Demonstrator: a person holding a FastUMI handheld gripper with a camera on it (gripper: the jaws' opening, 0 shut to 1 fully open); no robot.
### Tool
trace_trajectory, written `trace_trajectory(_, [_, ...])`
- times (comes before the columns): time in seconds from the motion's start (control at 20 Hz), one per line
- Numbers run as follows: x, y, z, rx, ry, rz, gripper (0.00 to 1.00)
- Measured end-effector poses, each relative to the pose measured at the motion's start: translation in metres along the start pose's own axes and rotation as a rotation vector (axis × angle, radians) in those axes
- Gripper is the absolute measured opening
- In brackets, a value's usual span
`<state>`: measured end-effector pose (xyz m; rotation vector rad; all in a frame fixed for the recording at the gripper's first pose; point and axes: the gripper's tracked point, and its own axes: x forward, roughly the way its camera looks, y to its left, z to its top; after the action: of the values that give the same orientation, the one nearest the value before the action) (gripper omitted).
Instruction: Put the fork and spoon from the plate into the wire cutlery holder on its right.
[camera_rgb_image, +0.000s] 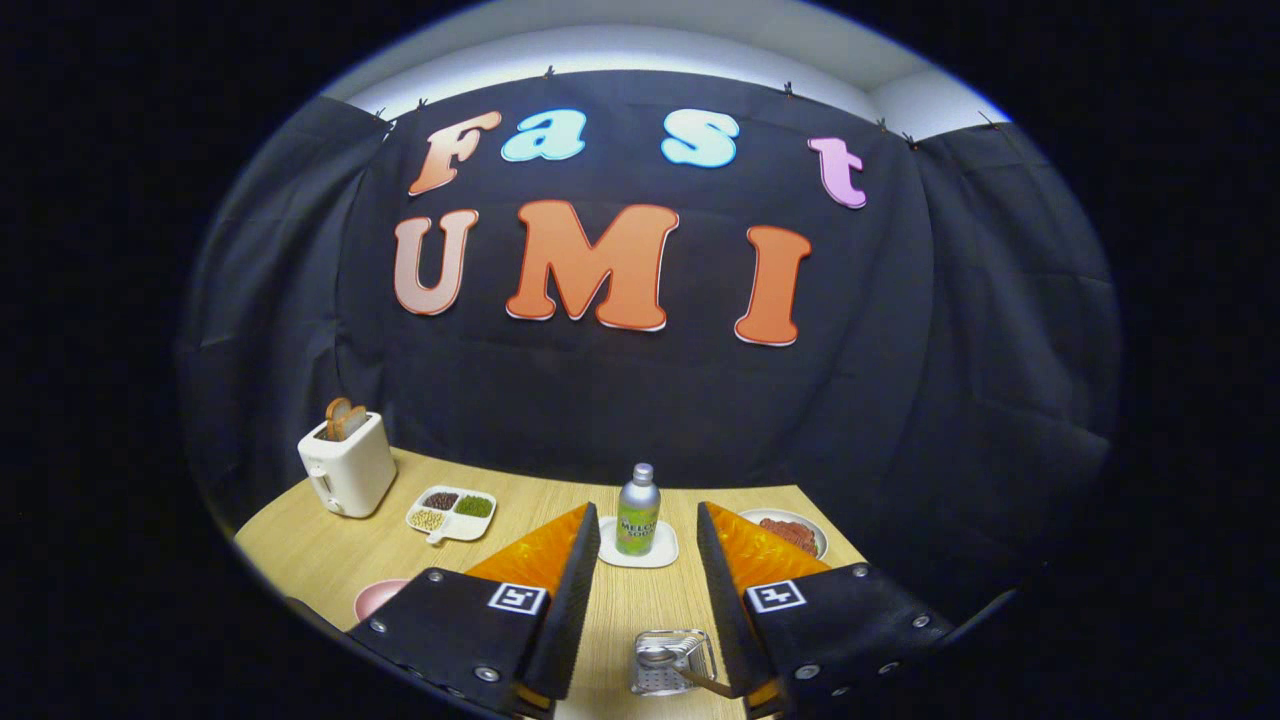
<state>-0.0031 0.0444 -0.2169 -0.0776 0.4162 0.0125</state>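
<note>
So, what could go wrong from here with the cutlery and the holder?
1. The gripper is open and holds nothing, high above the table; lowering it carelessly could knock the wire cutlery holder between its fingers.
2. A handle already leans out of the holder toward one finger; brushing it might tip the holder.
3. The bottle stands on a small white coaster just ahead; a forward swing could topple it.

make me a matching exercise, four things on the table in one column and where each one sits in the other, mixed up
Things:
1. toaster
2. bottle
3. wire cutlery holder
4. divided dish

Places:
A. low between the open gripper fingers
B. just right of the toaster
C. on a white coaster beyond the fingers
D. far left of the table, bread in its slots

Pairs: 1-D, 2-C, 3-A, 4-B
</note>
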Motion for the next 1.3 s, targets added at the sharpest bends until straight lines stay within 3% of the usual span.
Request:
trace_trajectory(0.2, [-0.009,0.036,0.015,-0.018,-0.064,0.015,0.79])
trace_trajectory(0.4, [-0.015,0.092,0.008,-0.016,-0.058,0.081,0.9])
trace_trajectory(0.9, [-0.023,0.21,-0.086,-0.017,0.178,0.217,0.97])
trace_trajectory(1.3, [-0.032,0.264,-0.21,-0.064,0.494,0.282,0.97])
